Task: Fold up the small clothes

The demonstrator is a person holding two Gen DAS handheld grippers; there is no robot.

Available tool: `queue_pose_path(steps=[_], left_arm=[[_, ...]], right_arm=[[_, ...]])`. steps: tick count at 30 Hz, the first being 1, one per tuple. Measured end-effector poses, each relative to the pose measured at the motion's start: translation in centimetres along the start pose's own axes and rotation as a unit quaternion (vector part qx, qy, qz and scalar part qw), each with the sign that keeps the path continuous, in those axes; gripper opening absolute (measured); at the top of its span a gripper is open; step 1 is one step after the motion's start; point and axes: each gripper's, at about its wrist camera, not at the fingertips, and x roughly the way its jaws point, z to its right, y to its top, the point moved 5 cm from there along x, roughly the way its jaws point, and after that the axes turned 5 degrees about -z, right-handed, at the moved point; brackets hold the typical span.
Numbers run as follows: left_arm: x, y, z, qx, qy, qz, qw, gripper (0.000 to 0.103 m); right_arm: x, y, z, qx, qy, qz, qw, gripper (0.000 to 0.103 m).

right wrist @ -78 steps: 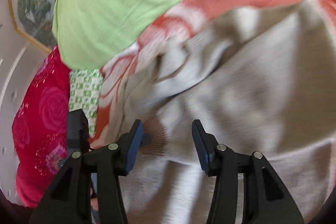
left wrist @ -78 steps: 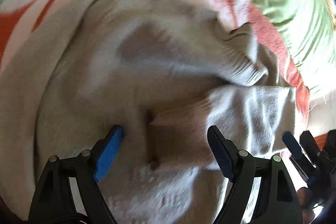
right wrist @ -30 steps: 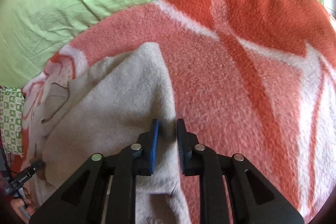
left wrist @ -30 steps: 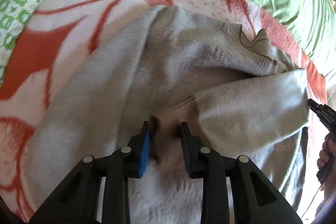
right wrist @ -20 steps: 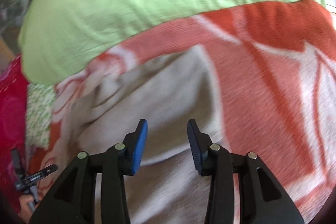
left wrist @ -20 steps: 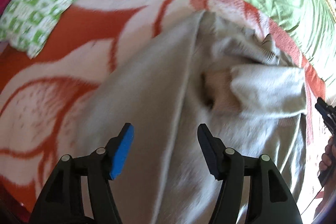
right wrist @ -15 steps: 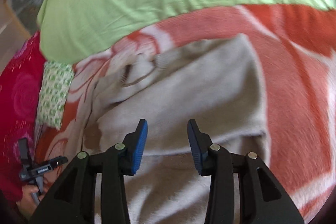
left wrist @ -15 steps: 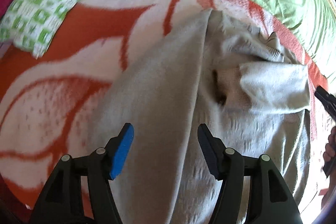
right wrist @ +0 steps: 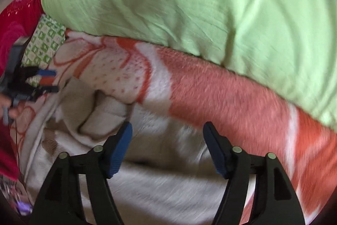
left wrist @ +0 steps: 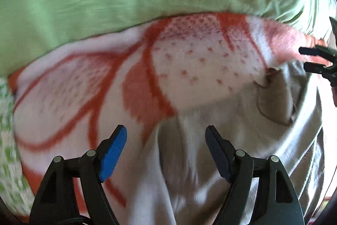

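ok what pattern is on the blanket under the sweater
The fleecy blanket is white with large orange flower shapes and small dots, clearest in the left wrist view.

Left gripper (left wrist: 165, 148) is pitched steeply down, jaws opening, nothing pinched. Right gripper (right wrist: 167, 146) is angled down too, jaws opening, empty; it is seen at 3 o'clock in the left wrist view.

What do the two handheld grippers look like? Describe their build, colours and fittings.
Both the left gripper and the right gripper have matte black triangular frames with cut-out windows and silver round rivets at the pivots. Each carries two slim fingers faced with blue pads. A thin dark cable trails by the left one.
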Motion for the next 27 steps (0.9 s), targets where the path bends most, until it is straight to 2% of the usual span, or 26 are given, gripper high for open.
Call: queue_pose_path(steps=[3, 5, 6, 7, 8, 9, 10, 11, 14, 15, 17, 19, 23, 25, 27], left_arm=[[2.3, 1.1, 1.1, 0.037, -0.03, -0.037, 0.9982, 0.077], [2.9, 1.0, 1.8, 0.065, -0.028, -0.04, 0.9966, 0.077], [3.1, 0.9, 2.2, 0.08, -0.027, -0.04, 0.9956, 0.073], [3.1, 0.6, 2.4, 0.093, -0.03, -0.037, 0.9945, 0.054], [3.1, 0.5, 2.5, 0.099, -0.03, -0.034, 0.994, 0.043], [3.0, 0.3, 2.5, 0.103, -0.033, -0.031, 0.9936, 0.014], [2.6, 0.1, 2.5, 0.103, -0.045, -0.026, 0.9933, 0.012], [2.0, -0.1, 2.5, 0.104, -0.039, -0.016, 0.9937, 0.011], [-0.8, -0.4, 2.0, 0.086, -0.02, 0.03, 0.9956, 0.01], [-1.2, -0.4, 1.1, 0.063, -0.017, 0.044, 0.9969, 0.01], [-0.1, 0.0, -1.4, 0.012, 0.012, 0.043, 0.9989, 0.01], [1.1, 0.1, -3.1, -0.03, 0.002, 0.041, 0.9987, 0.01], [1.2, -0.5, -2.9, -0.05, 0.028, 0.058, 0.9966, 0.01], [0.8, -2.0, -1.8, -0.067, 0.023, 0.06, 0.9957, 0.016], [-0.3, -3.3, -1.4, -0.077, 0.025, 0.062, 0.9948, 0.025]], right_arm=[[2.1, 0.2, 0.2, -0.035, 0.025, -0.035, 0.998, 0.071], [3.6, -0.4, -0.1, -0.061, 0.041, -0.066, 0.995, 0.071], [4.0, -0.8, -0.2, -0.072, 0.048, -0.075, 0.993, 0.071], [4.4, -1.4, -0.4, -0.086, 0.048, -0.083, 0.992, 0.064], [4.7, -1.7, -0.5, -0.094, 0.039, -0.087, 0.991, 0.041], [5.0, -1.9, -0.4, -0.096, 0.029, -0.091, 0.991, 0.032], [5.0, -2.1, -0.1, -0.087, 0.031, -0.088, 0.992, 0.015], [4.7, -2.1, 0.0, -0.077, 0.038, -0.08, 0.993, 0.008], [2.1, -1.4, 0.7, -0.043, 0.043, -0.028, 0.998, 0.007], [0.8, -0.9, 1.5, -0.01, 0.047, 0.001, 0.999, 0.007], [0.5, -0.8, 2.6, 0.028, 0.046, 0.023, 0.998, 0.006], [2.2, -1.4, 2.8, 0.037, 0.005, 0.013, 0.999, 0.006], [4.2, -2.4, 2.7, 0.088, -0.022, 0.014, 0.996, 0.006], [4.3, -2.2, 1.9, 0.09, -0.039, 0.018, 0.995, 0.01], [4.0, -1.8, 0.6, 0.092, -0.051, 0.024, 0.994, 0.018]])
